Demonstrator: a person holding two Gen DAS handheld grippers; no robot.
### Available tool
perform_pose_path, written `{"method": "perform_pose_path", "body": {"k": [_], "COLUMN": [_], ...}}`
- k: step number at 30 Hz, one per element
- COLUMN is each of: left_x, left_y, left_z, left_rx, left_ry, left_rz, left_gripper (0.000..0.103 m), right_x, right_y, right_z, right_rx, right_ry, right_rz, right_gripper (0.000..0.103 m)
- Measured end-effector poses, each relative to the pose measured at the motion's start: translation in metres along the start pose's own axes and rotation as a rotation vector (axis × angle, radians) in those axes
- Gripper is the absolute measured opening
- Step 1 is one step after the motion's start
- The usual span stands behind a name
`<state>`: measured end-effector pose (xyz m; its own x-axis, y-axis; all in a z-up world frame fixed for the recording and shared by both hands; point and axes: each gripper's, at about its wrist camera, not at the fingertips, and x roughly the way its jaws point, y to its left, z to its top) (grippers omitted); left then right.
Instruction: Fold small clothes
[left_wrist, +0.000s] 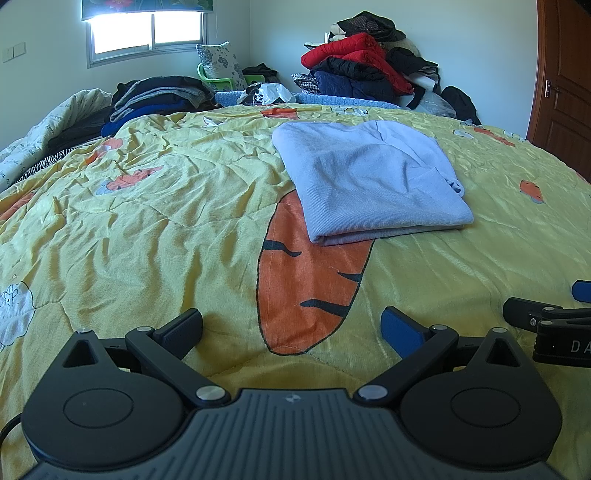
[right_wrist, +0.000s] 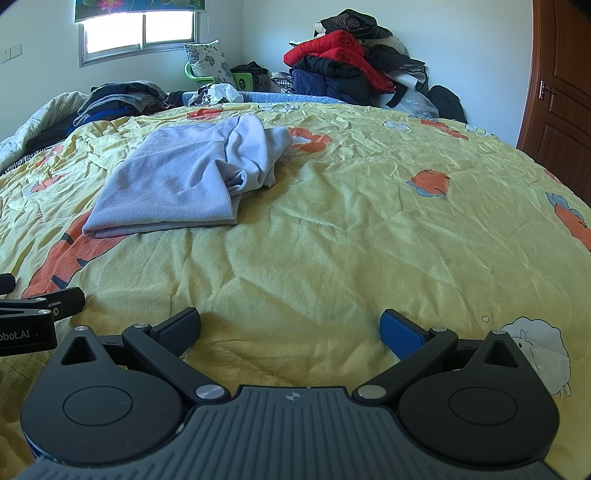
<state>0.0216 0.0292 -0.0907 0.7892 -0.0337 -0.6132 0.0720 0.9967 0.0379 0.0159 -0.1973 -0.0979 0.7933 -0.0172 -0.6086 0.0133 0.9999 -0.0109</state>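
A pale lilac knit garment (left_wrist: 373, 181) lies folded on the yellow carrot-print quilt (left_wrist: 147, 221), ahead of me and a little right in the left wrist view. From the right wrist view the same garment (right_wrist: 177, 184) sits ahead to the left, with its right side bunched up. My left gripper (left_wrist: 291, 326) hovers low over the quilt, open and holding nothing, well short of the garment. My right gripper (right_wrist: 290, 326) is open too, with nothing between its fingers. Each gripper shows at the edge of the other's view: the right gripper (left_wrist: 554, 317), the left gripper (right_wrist: 37, 310).
A stack of dark folded clothes (left_wrist: 155, 98) sits at the far left of the bed. A heap of red and dark jackets (left_wrist: 369, 66) rises against the back wall. A wooden door (left_wrist: 561, 81) stands at the right, a window (left_wrist: 147, 29) at the back left.
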Motion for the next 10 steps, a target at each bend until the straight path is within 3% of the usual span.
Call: {"method": "perform_pose_path", "body": {"k": [10], "left_x": [0.0005], "left_y": [-0.0003], "left_z": [0.0004], "left_rx": [0.0], "left_ry": [0.0], "left_rz": [0.0], "left_gripper": [0.103], "right_x": [0.0], "right_y": [-0.0002], "right_z": [0.0], "right_rx": [0.0], "right_ry": [0.0], "right_rz": [0.0], "right_gripper": [0.103]}}
